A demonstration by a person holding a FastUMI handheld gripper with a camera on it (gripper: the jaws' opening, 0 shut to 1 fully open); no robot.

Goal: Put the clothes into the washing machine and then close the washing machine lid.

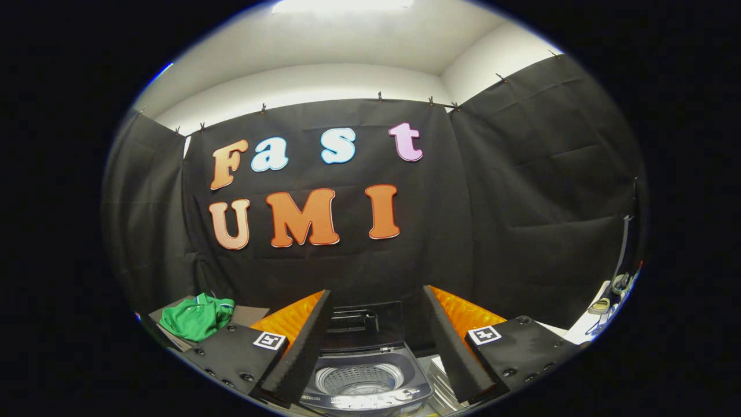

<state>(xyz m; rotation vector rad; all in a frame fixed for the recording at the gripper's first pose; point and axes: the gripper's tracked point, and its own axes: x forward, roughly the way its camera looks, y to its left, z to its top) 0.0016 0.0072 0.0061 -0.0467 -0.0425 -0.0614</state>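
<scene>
- Hovering with fingers spread wide, the gripper (376, 341) frames the washing machine (366, 379), its lid (363, 324) raised.
- Green clothes (197, 315) lie left of the fingers.

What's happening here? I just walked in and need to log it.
A hand-held gripper hangs open with nothing between its fingers, aimed at a small top-loading washing machine. Its lid stands raised and the drum looks empty. A green garment lies off beyond the left finger, not yet picked up.
</scene>
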